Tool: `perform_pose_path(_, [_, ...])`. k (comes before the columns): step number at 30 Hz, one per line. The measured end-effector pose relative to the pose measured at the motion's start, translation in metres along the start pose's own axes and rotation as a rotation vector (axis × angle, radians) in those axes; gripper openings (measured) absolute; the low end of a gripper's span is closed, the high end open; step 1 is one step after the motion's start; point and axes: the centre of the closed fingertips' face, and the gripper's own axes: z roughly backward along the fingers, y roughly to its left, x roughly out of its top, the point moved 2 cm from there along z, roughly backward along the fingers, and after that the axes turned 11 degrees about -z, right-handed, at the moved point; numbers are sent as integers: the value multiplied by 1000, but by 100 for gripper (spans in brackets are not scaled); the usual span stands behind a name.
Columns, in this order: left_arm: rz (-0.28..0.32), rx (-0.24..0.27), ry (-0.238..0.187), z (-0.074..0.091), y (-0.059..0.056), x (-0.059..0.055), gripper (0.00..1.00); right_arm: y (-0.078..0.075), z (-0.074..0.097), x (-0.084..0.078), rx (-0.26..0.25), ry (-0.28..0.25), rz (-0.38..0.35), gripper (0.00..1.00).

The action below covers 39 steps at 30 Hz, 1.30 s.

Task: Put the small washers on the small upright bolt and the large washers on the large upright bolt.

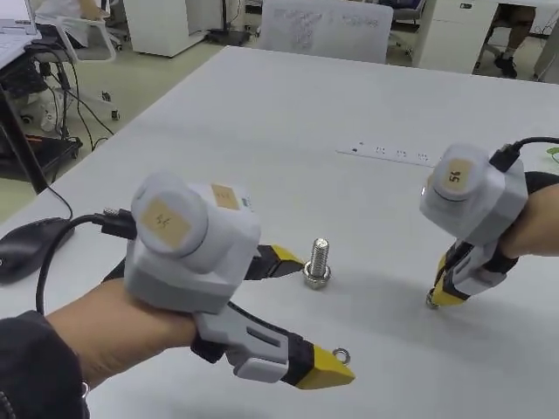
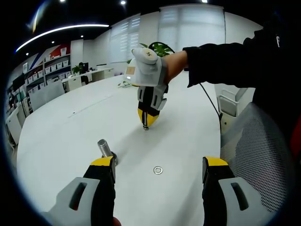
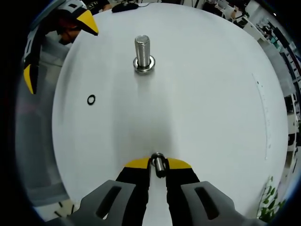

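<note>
A large upright bolt (image 1: 318,260) (image 2: 106,149) (image 3: 143,51) stands mid-table with a wider metal ring at its base. A small washer (image 1: 341,355) (image 2: 158,170) (image 3: 91,100) lies flat on the white table (image 1: 262,140). My left gripper (image 1: 306,314) (image 2: 158,164) is open, its yellow tips straddling the bolt and the washer, nothing held. To the right, my right gripper (image 1: 441,297) (image 3: 159,164) points down at the table, shut on a small bolt (image 3: 159,165) (image 2: 146,126) standing on the surface.
A white power strip (image 1: 389,154) lies farther back on the table. A black mouse (image 1: 26,249) with its cable sits at the left edge. A mesh chair (image 2: 263,150) stands beside the table, and another chair (image 1: 323,30) at the far end.
</note>
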Motion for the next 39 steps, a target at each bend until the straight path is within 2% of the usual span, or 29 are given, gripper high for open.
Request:
perform_pose_path(16, [2,1,4,-1,1,-1,75,-2,-4,-4,5,2,-3,13])
perform_pose_path(25, [1,-1,4,-2,1,0,75,-3,-3,-4,4,0,-7,17])
perform_pose_path(39, [0,0,4,-3,1,0,75,-5,0,-6,-10,-15,-11,37])
